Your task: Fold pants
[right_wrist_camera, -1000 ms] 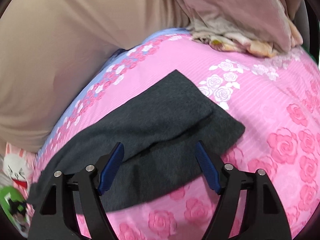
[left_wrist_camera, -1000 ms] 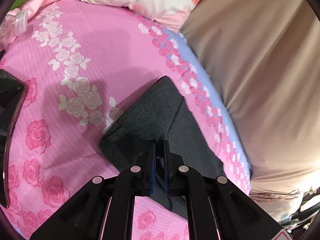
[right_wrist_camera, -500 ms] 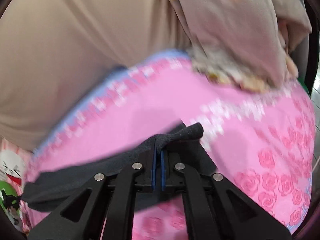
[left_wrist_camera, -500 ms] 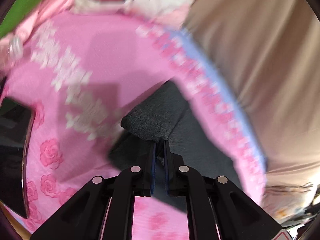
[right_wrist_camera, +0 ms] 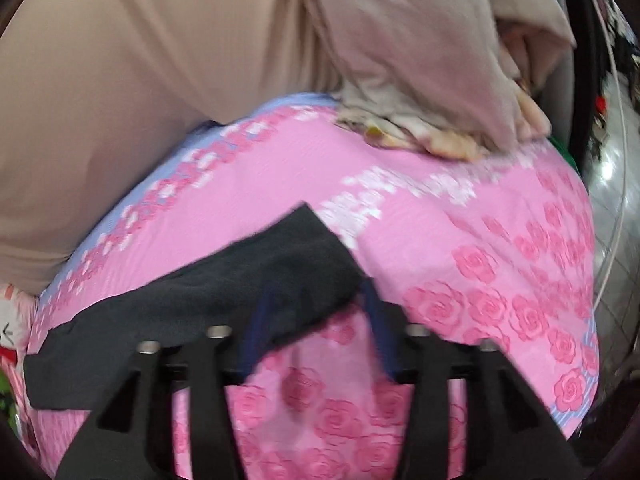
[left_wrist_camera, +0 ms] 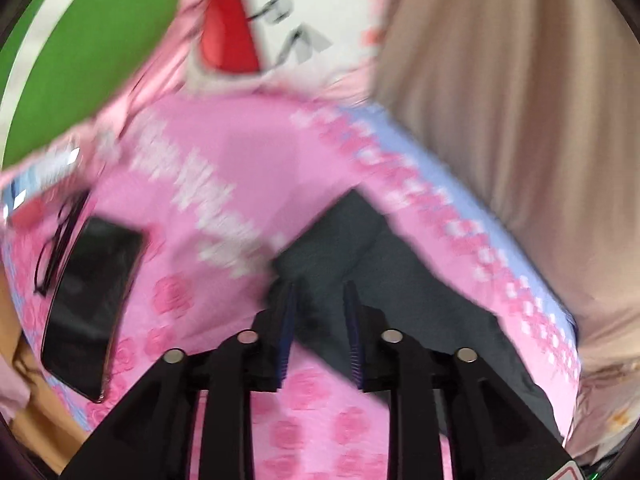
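Pants [right_wrist_camera: 224, 280] lie folded on the pink bed [right_wrist_camera: 460, 220]. Both the left hand-held gripper [left_wrist_camera: 318, 328] and right hand-held gripper [right_wrist_camera: 316, 328] are spread, holding nothing. Draw them back level so you don't snag the near edge.

The pants [right_wrist_camera: 208, 292] lie on the bed [right_wrist_camera: 460, 240] along its far edge. A phone [left_wrist_camera: 88, 304] lies left of them, a pillow [left_wrist_camera: 288, 20] behind.

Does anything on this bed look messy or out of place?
Nothing is spilled or damaged. The dark pants lie folded on the pink bedspread, edges not quite square. A black phone beside tangled glasses sits on the sheet, and rumpled clothes are heaped at the far end.
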`<state>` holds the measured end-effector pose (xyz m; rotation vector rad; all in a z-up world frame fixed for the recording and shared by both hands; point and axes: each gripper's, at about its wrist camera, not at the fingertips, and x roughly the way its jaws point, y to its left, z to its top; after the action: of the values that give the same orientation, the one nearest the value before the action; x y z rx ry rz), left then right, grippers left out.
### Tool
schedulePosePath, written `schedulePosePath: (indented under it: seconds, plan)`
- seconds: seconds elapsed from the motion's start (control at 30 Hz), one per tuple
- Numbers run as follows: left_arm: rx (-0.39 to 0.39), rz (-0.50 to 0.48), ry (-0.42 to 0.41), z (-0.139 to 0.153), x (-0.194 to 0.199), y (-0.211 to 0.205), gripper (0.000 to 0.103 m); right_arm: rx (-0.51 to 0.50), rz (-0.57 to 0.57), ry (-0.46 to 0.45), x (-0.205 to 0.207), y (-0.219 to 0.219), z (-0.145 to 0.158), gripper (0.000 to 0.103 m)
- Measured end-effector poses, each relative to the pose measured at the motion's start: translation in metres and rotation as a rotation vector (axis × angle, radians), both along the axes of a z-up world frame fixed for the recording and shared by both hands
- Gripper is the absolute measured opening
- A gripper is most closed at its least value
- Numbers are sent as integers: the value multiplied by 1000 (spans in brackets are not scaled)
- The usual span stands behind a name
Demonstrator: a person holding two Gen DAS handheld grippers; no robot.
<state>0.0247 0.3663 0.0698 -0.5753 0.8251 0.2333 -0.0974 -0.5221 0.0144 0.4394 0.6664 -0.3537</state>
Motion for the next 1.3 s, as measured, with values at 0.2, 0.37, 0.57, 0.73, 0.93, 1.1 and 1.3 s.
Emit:
schedulePosePath:
  seconds: [0.2,0.37,0.57,0.73,0.93,1.1,1.3]
  plan:
    - [76,-210,-12,11,49,-94,36,-77,-1,70,55,-18,-9,73]
    - [89,-270,86,-29,92,-140,40,-76,53,200,77,-24,-34,73]
    - [128,-206,226,-83,114,-133,40,-123,117,214,40,-4,-32,73]
    - [52,-211,172,-84,106,-117,41,-51,158,213,26,-8,-29,73]
    - [78,-213,167,-85,107,-127,51,-82,114,145,59,-34,-4,74]
    - [97,-224,172,-85,107,-131,54,-196,237,310,84,-10,-39,46]
    - [111,-232,176,-85,110,-134,59,-330,216,173,72,-3,3,19]
